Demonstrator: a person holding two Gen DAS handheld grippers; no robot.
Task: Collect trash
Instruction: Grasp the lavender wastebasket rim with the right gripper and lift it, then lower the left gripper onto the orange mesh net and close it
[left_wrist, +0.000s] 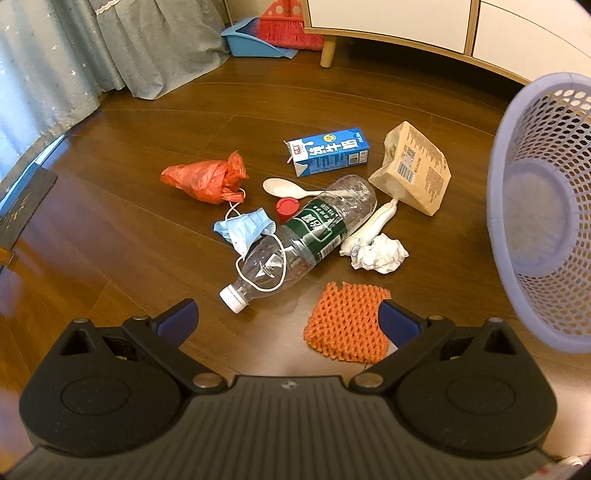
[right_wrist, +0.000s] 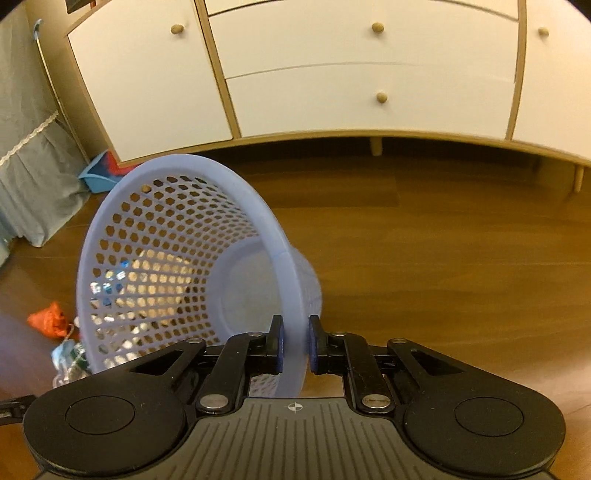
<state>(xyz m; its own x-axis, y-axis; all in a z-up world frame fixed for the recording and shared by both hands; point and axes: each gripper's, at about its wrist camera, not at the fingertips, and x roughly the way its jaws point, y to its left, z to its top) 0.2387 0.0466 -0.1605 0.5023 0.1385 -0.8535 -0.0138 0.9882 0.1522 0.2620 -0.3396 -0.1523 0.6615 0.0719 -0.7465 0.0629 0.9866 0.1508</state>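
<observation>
Right wrist view: the right gripper (right_wrist: 295, 341) has its jaws clenched on the rim of the basket (right_wrist: 177, 236), which is tipped and looks empty, so by my judgement nothing is collected yet. All the trash lies on the floor (left_wrist: 129, 155) left of the basket: bottle (left_wrist: 306, 230), brown bag (left_wrist: 412, 168), carton (left_wrist: 328, 151), red bag (left_wrist: 207, 177), orange net (left_wrist: 343, 325), mask (left_wrist: 245, 227), tissue (left_wrist: 380, 253), spoon (left_wrist: 286, 188), red cap (left_wrist: 288, 208). The left gripper (left_wrist: 288, 319) hovers released over the net, nearest it.
</observation>
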